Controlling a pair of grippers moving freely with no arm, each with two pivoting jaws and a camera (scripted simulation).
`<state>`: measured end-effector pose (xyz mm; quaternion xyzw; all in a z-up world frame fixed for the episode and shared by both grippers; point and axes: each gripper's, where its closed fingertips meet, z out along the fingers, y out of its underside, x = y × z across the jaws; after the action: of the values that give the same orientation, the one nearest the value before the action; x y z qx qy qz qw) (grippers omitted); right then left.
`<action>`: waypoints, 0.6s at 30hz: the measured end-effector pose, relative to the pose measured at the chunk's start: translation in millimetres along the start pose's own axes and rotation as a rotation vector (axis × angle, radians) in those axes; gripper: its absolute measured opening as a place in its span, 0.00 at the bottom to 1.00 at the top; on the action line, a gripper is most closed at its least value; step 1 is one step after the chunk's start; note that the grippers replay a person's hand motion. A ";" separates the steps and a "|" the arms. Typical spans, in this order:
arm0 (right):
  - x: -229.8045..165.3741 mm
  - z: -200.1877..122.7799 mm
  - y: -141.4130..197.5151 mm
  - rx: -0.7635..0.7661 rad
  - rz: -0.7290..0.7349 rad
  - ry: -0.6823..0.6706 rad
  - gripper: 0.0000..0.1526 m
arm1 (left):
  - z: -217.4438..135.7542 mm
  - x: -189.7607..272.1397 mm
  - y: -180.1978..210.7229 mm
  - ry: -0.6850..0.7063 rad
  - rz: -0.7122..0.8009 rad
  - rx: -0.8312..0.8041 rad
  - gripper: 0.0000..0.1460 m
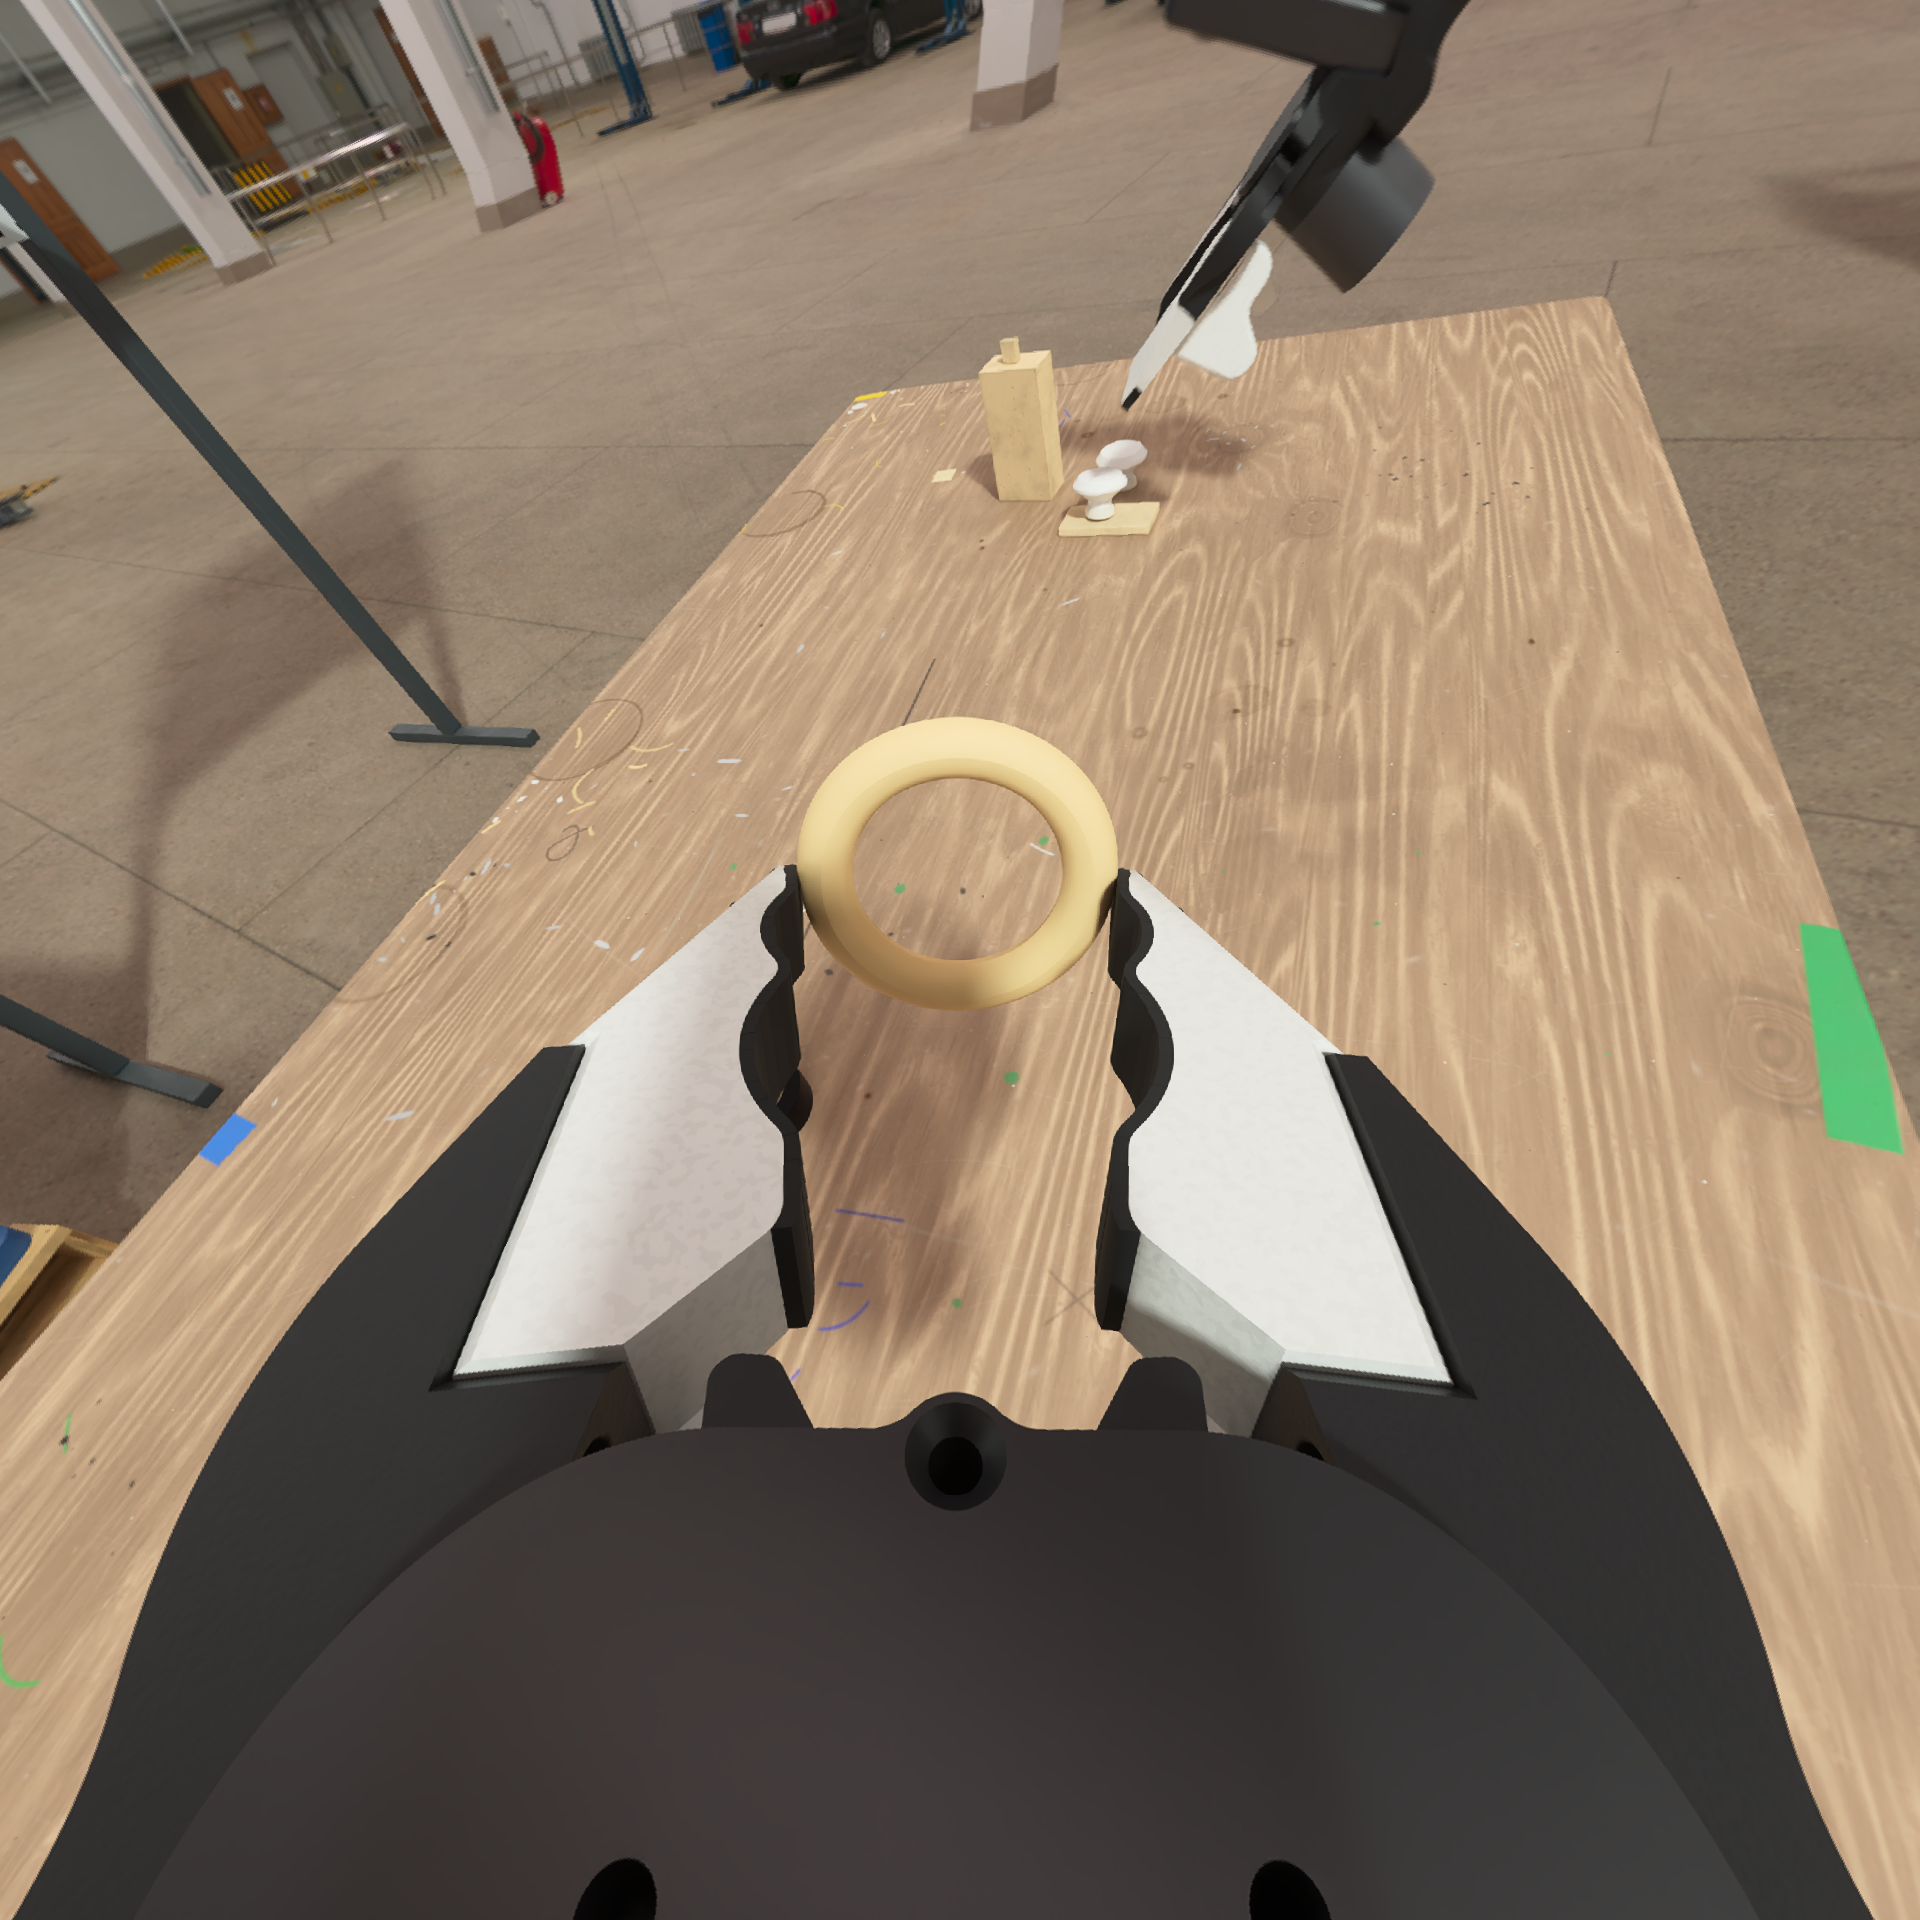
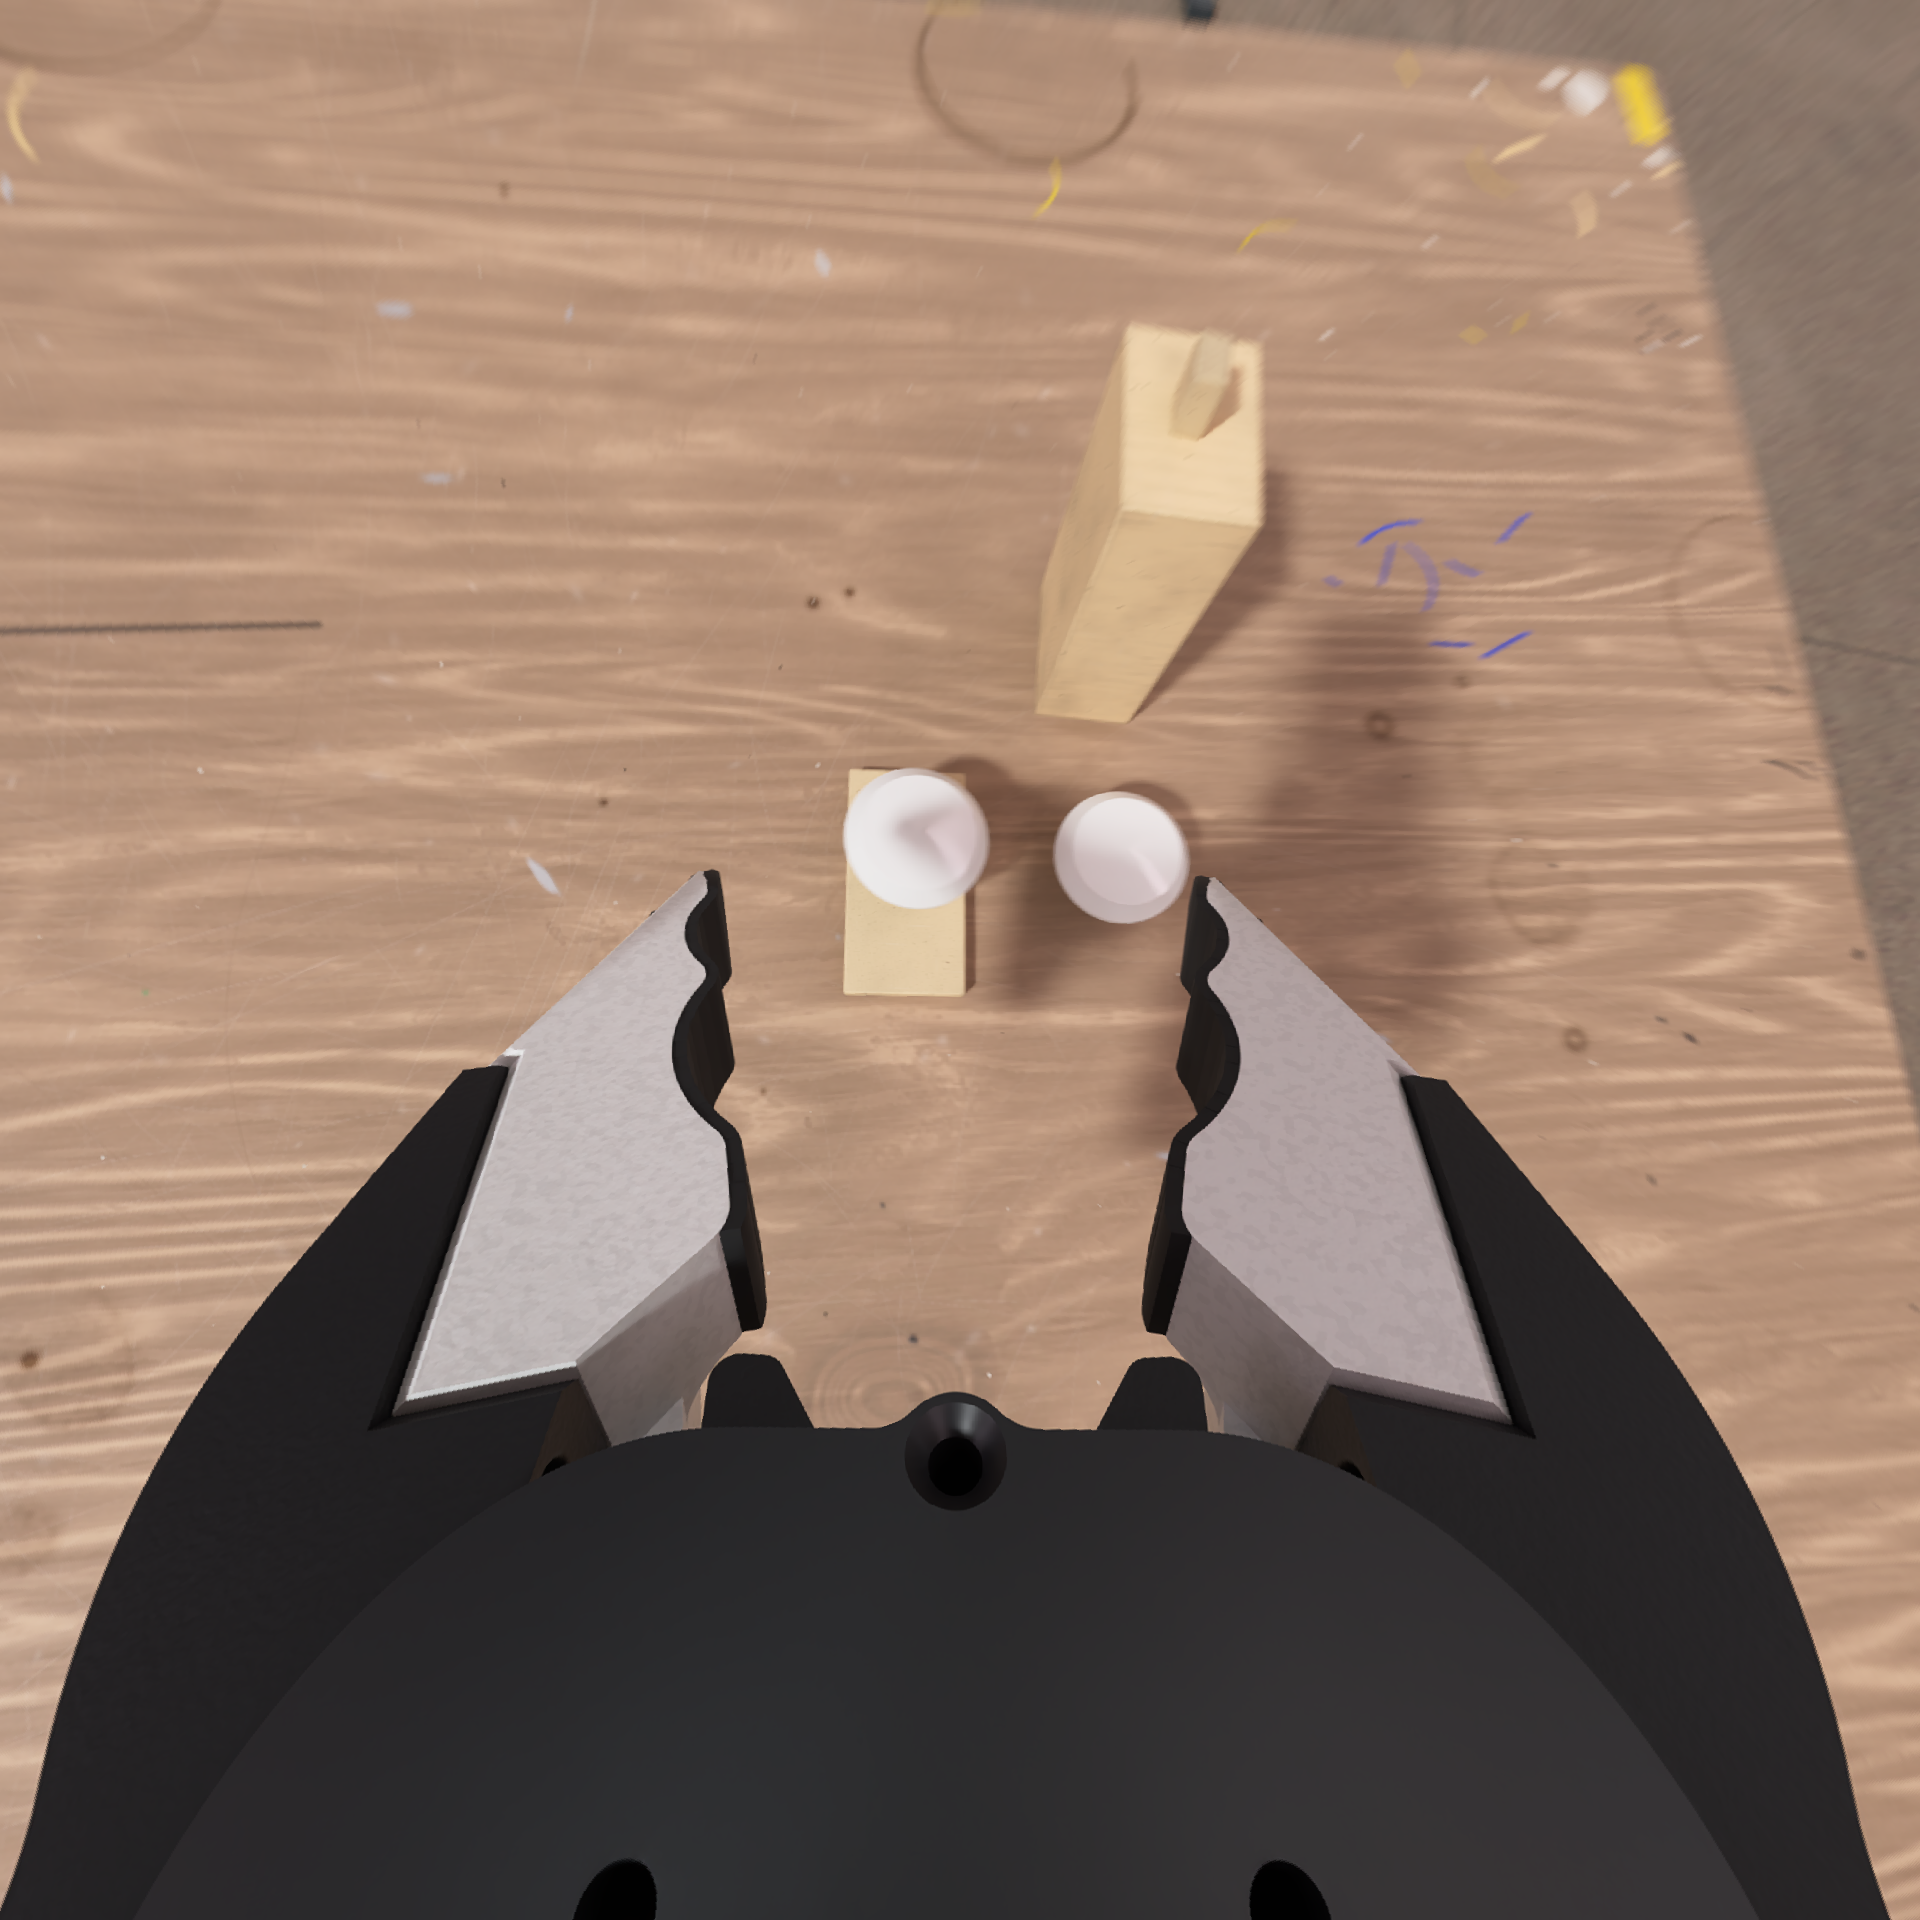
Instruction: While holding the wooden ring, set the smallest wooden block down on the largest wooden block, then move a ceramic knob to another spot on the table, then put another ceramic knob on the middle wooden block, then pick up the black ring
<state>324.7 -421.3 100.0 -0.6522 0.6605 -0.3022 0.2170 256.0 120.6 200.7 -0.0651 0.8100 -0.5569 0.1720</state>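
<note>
- Left tool (image 1: 956, 883): clamped on the wooden ring (image 1: 956, 862), fingertips pressing its two outer sides; ring held above the tabletop (image 1: 1455, 831), its hole facing the camera.
- Tall block (image 1: 1020, 426): upright at the far end of the tabletop, the small block (image 1: 1009, 349) standing on its top face.
- Flat block (image 1: 1110, 517): lying just right of the tall block, one knob (image 1: 1101, 490) standing on it.
- Second knob (image 1: 1122, 455): on the tabletop just behind the flat block, close to the first knob; whether they touch cannot be told.
- Right tool (image 2: 956, 883): fingers spread apart, holding nothing, hanging above the flat block (image 2: 904, 940) and both knobs.
- In the right wrist view: one knob (image 2: 914, 836) on the flat block's far end, the other knob (image 2: 1120, 857) on bare tabletop (image 2: 416, 520) beside it, a gap between them; tall block (image 2: 1143, 561) beyond.
- Black ring: in neither view.
</note>
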 end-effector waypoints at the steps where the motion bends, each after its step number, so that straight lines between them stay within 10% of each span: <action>1: 3.0 -9.3 -2.4 0.033 0.007 0.017 0.59 | -0.4 -0.3 0.0 -0.002 0.001 -0.001 0.41; 10: -27.2 -92.1 -22.3 0.302 -0.037 0.025 0.68 | -9.3 -6.5 -2.4 -0.034 0.001 0.009 0.41; 18: -213.5 -90.6 -50.0 0.384 -0.461 -0.388 0.69 | -34.4 -29.4 0.6 -0.119 -0.028 0.018 0.41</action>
<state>311.3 -197.2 176.7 -0.7767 0.3734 -0.3325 0.3832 271.4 159.8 217.2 -0.1079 0.7922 -0.5617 0.2127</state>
